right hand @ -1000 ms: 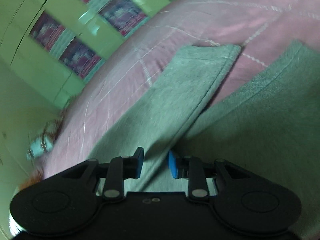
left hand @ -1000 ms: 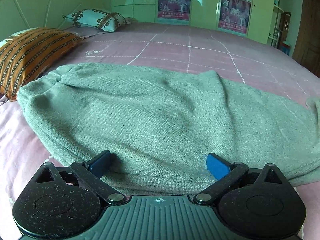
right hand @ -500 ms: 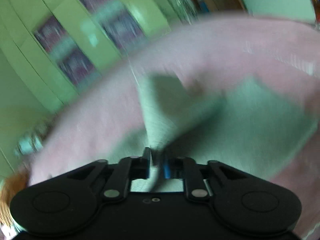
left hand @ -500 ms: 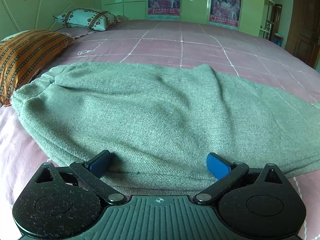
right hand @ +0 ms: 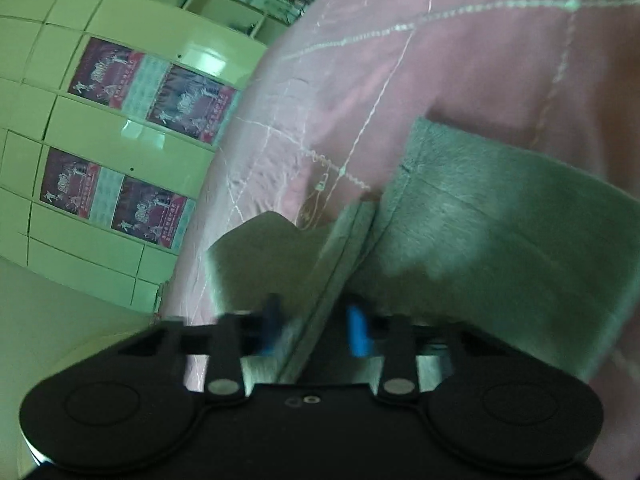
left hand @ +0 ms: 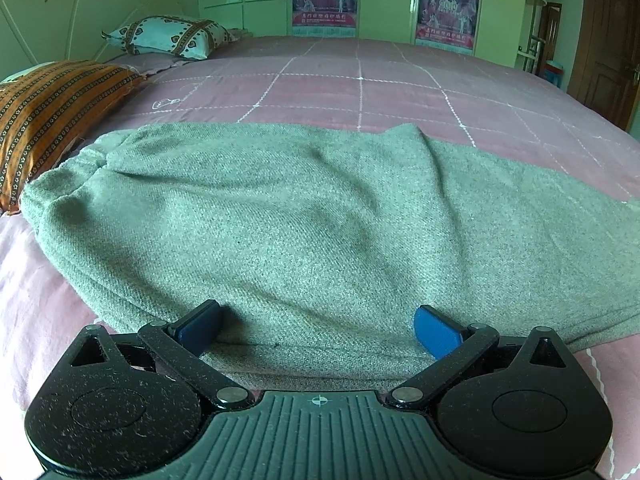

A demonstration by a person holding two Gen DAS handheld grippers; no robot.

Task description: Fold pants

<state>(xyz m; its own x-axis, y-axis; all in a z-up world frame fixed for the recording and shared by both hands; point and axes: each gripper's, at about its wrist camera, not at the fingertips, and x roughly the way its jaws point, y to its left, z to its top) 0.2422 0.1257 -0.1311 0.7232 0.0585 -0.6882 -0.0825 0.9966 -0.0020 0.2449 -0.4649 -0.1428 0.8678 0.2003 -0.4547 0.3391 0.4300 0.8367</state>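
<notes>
Home bedroom: wide bed (left hand: 360,92) with pink quilt, pillows (left hand: 168,38), green wardrobe (right hand: 120,120).

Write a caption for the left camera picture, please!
Open left hand-held gripper resting over grey-green pants spread on a pink bed.

pants (left hand: 304,216): grey-green | bedspread (left hand: 360,88): pink, white grid | pillow (left hand: 48,112): orange-black stripes | wardrobe (right hand: 100,128): pale green
</notes>
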